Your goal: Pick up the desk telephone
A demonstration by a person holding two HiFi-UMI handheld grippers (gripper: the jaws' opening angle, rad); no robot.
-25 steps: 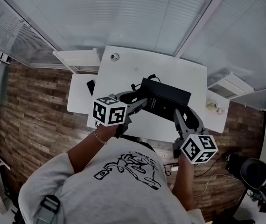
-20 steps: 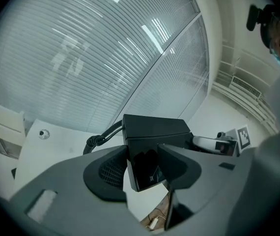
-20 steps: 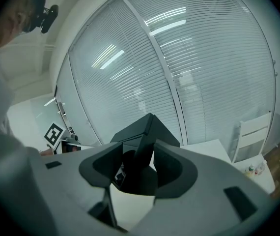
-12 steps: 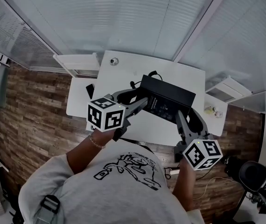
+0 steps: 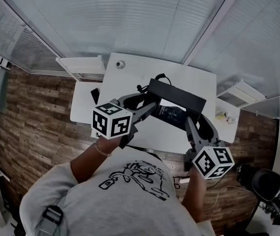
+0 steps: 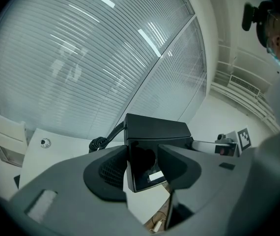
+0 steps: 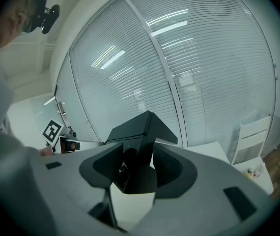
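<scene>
Desk telephone (image 5: 175, 102): where is it in the scene?

It is a black, boxy phone held over a white table (image 5: 130, 80), seen from the head view between two grippers. It looks tilted, with its near edge raised off the tabletop.

What are the grippers doing?

The left gripper (image 5: 148, 105) is clamped on the phone's left end. In the left gripper view its jaws press either side of the phone body (image 6: 154, 134), whose underside, with a pale label (image 6: 155, 176), faces the camera. The right gripper (image 5: 191, 118) is clamped on the right end. In the right gripper view its jaws close on a dark corner of the phone (image 7: 140, 132).

Is anything attached to the phone?

A black coiled cord (image 6: 99, 143) hangs from its back left and rests on the table.

What surrounds the table?

A wooden floor (image 5: 37, 112) lies below it, and closed white blinds (image 5: 130, 18) cover the windows behind it.
</scene>
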